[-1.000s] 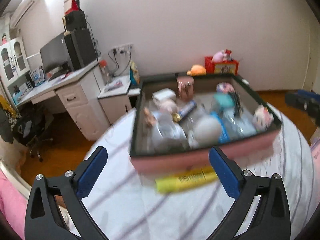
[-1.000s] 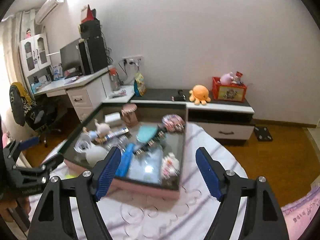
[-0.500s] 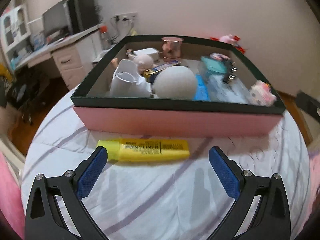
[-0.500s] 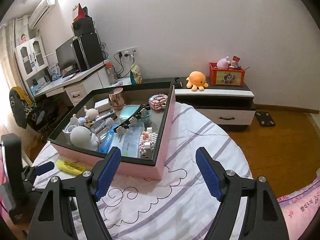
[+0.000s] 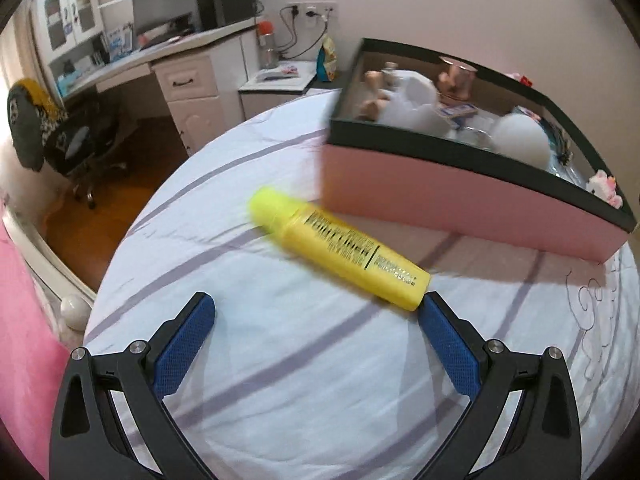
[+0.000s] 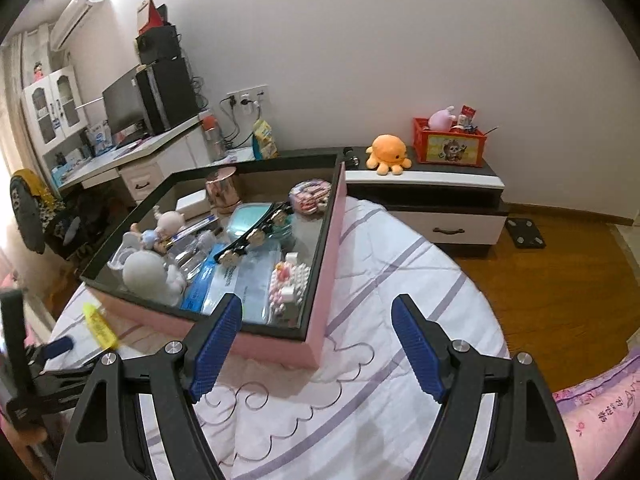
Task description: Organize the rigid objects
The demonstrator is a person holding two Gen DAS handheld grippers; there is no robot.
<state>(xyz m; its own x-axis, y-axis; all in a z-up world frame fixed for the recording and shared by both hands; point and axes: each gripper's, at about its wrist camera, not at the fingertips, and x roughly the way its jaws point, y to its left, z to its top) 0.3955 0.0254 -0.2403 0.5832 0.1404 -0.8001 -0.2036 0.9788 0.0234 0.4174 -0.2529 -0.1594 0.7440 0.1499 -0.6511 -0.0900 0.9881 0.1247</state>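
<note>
The left gripper [image 5: 316, 312] stands with its jaws spread wide and nothing between the blue pads [image 5: 182, 350]. Its right-hand pad tip sits just at the near end of the yellow highlighter [image 5: 340, 248]; whether the two actually touch cannot be told from the left wrist view. The highlighter lies flat on the white, purple-striped bedspread [image 5: 300, 380], angled across the view, its capped end pointing up and left, its flat end down and right. It lies ahead of the pads rather than between them. In the right wrist view the same highlighter [image 6: 100, 326] shows at the far left, beside the left gripper's blue pad [image 6: 60, 345].

The right gripper [image 6: 316, 344] is likewise spread wide and holds nothing. It hangs above the bedspread, clear of it, in front of the near corner of the pink box [image 6: 276, 350]; its left pad overlaps the box's front wall in the view, contact not established.

The pink box, with a dark rim [image 5: 440, 140], rests on the bedspread just beyond the highlighter, close but apart. It holds a white rounded figure [image 6: 146, 274], a copper cup [image 6: 222, 192], a teal case [image 6: 250, 222] and other small items.
</note>
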